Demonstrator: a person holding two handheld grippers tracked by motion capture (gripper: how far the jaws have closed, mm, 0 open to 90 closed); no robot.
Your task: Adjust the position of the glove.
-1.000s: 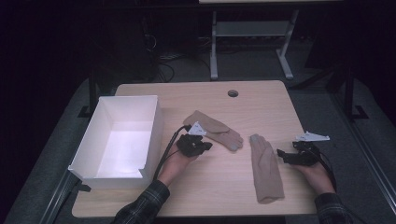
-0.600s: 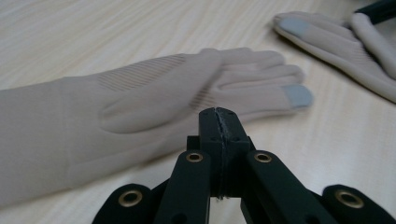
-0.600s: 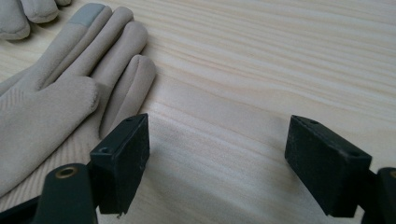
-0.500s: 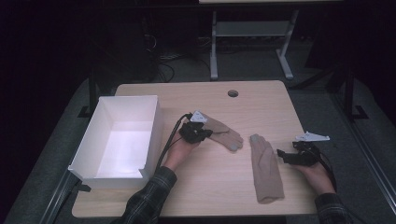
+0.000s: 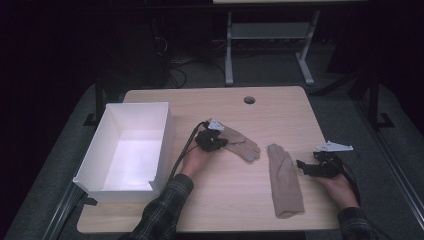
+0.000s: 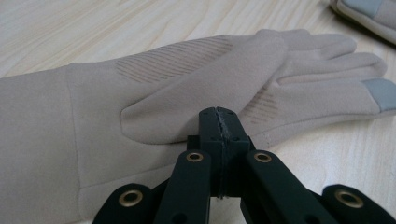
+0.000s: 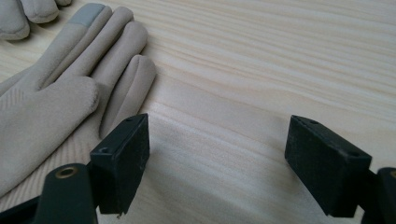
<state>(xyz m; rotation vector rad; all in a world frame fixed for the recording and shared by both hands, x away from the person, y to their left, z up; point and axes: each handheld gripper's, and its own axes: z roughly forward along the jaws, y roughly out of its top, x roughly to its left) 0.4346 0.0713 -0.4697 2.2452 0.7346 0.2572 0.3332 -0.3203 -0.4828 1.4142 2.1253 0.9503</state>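
Left tongs (image 6: 219, 114), pressed together at center frame, touch a soft, limp beige glove (image 6: 154, 93), best pinched at its cuff; right tongs (image 7: 217, 154) stand spread.

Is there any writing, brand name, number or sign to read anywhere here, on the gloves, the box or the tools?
None: no word, number or brand can be read.
Left glove: fine diagonal stripes and a grey fingertip patch, no letters.
Right glove: a grey fingertip patch, no label.
White box: plain walls, no print.
Left gripper and right gripper: plain black jaws with screws, no markings.
Table: bare wood grain.
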